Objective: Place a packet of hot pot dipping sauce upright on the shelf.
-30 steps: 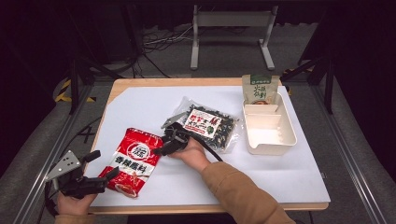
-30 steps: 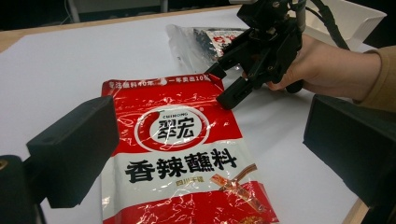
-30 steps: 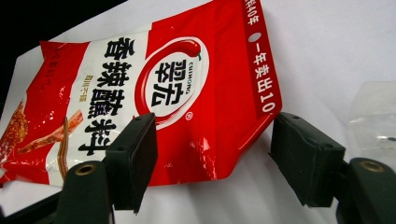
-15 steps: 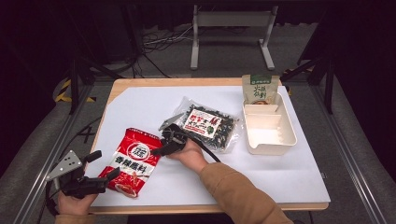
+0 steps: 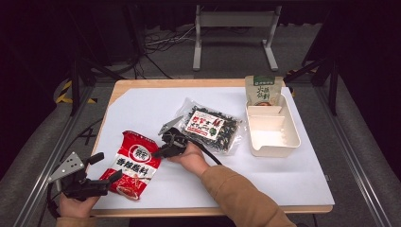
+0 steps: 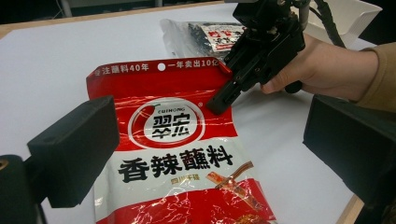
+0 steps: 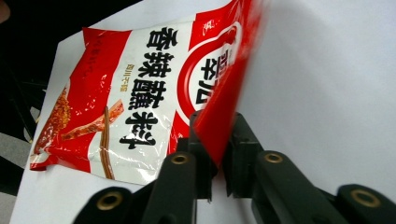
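A red and white seasoning packet (image 5: 135,163) lies flat on the white sheet at the front left. My right gripper (image 5: 156,153) reaches in from the right, and its jaws have just been closing on the packet's upper right edge. In the right gripper view the pads pinch that red edge (image 7: 224,116), lifting it a little, so the right gripper (image 7: 217,140) is shut on it. My left gripper (image 5: 106,166) rests by the packet's lower left corner. In the left gripper view its jaws stand wide open on either side of the packet (image 6: 173,154), apart from it.
A clear bag of dark seaweed (image 5: 210,126) lies just behind the right hand. A white two-part tray (image 5: 272,142) stands at the right with a green pouch (image 5: 263,90) leaning at its far end. The table's front edge (image 5: 213,210) runs close below the packet.
The right gripper's jaws have closed onto the packet's upper edge. Both hands have stayed where they were.
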Tool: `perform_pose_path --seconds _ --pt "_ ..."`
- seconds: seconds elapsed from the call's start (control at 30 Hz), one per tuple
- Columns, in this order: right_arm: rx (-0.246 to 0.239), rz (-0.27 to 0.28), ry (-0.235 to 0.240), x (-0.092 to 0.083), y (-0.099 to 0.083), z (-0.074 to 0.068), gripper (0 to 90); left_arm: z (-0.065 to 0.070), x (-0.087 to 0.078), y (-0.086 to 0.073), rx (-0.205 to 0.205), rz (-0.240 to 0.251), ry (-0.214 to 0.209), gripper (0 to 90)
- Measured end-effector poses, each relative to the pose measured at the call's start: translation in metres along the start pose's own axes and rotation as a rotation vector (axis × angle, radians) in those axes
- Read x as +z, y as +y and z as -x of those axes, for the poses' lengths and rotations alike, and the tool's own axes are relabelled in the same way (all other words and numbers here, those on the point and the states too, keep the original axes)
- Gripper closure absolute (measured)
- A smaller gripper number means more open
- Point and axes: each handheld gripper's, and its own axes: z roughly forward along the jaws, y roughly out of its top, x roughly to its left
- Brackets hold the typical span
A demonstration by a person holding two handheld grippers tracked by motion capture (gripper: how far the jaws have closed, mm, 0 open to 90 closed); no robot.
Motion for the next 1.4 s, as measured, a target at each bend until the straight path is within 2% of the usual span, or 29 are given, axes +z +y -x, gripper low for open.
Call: perform_pose_path --seconds 0.23,0.9,1.0,1.07,1.17,1.4 --pt "0.005 0.017 0.017 -0.003 0.003 -0.003 88.2 -0.001 0.004 -0.001 0.001 -0.021 -0.009 3.7" --pt "-0.044 0.147 0.051 -0.032 0.025 -0.028 89.1 -0.002 0.001 -0.001 -0.002 0.005 0.009 3.8" --pt "-0.072 0.171 0.051 -0.039 0.031 -0.039 89.1 -0.002 -0.002 -0.001 -0.005 0.019 0.025 3.8" --pt "-0.081 0.174 0.048 -0.041 0.032 -0.041 89.1 -0.002 -0.003 -0.001 -0.007 0.027 0.035 3.5" --pt "-0.118 0.194 0.040 -0.051 0.039 -0.051 89.1 -0.003 -0.008 -0.001 -0.010 0.054 0.057 2.7" --pt "-0.195 0.217 0.002 -0.071 0.049 -0.067 89.3 -0.003 -0.010 -0.001 -0.011 0.069 0.069 2.1"
